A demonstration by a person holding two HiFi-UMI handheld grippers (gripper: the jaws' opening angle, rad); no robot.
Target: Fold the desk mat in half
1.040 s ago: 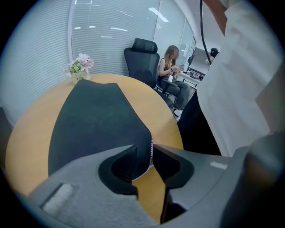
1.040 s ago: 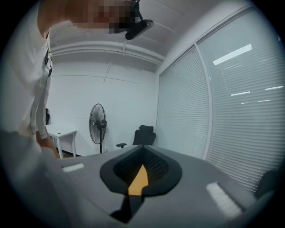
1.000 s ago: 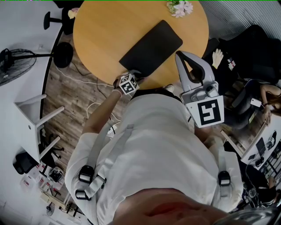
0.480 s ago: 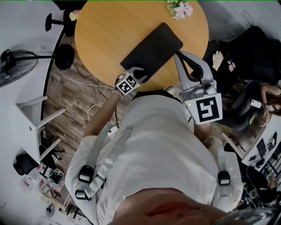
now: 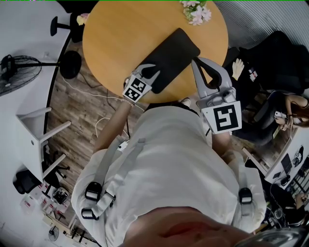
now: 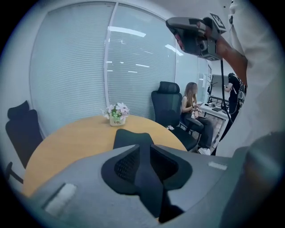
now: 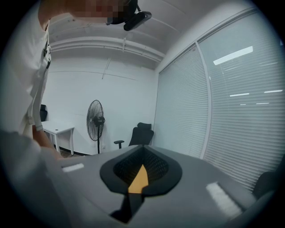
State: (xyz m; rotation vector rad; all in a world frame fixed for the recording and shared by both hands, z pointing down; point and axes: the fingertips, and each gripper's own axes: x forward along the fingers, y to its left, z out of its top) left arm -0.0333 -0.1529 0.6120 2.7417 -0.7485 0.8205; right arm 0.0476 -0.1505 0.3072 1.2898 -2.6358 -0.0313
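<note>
A black desk mat (image 5: 169, 54) lies flat and slantwise on the round wooden table (image 5: 120, 34). My left gripper (image 5: 150, 71) is at the mat's near short end. In the left gripper view the mat (image 6: 133, 139) runs up between the two pads of that gripper (image 6: 144, 165). The jaws are closing, and I see no firm pinch. My right gripper (image 5: 195, 60) points at the mat's right long edge near the far corner. Its pads (image 7: 138, 178) stand a narrow gap apart, with table wood showing through the gap.
A small pot of flowers (image 5: 195, 10) (image 6: 116, 115) stands at the table's far edge. A black office chair (image 6: 167, 104) and a seated person (image 6: 192, 109) are to the right of the table. A standing fan (image 5: 14, 70) and a white side table (image 5: 38, 130) are on the left.
My left gripper has moved forward from the table's rim onto the mat's near end, and its jaws now straddle that edge. The right gripper has hardly moved.
</note>
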